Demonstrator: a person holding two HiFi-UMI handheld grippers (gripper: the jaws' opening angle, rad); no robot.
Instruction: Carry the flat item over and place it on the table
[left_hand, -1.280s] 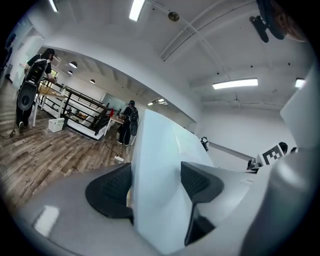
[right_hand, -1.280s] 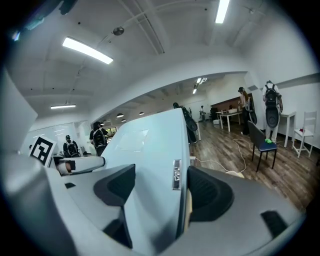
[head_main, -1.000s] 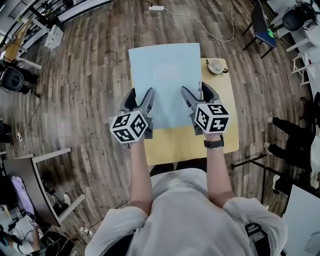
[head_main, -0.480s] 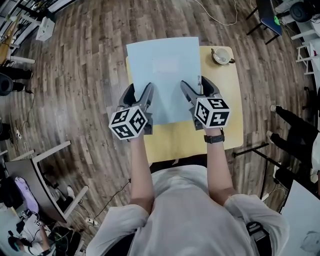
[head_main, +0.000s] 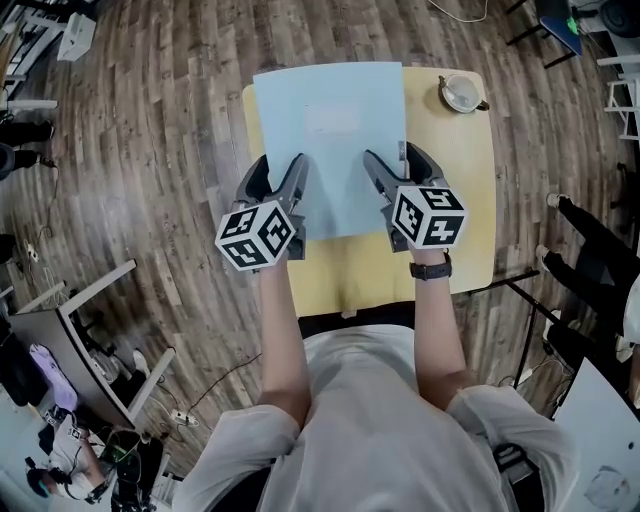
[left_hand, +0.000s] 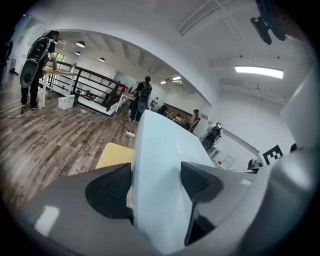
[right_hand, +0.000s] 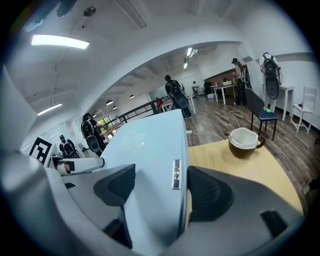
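Firmly, left gripper (head_main: 280, 170) and right gripper (head_main: 392, 160) clamp sheet (head_main: 330, 130); cup (head_main: 462, 92) (contents unclear) nearby.

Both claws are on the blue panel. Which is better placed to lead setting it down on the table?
Right, probably. The right claw grips the blue panel well over the yellow table; the left claw hangs at the table's left edge.

Overhead, two jaw-level views; common sheet (head_main: 330, 140)
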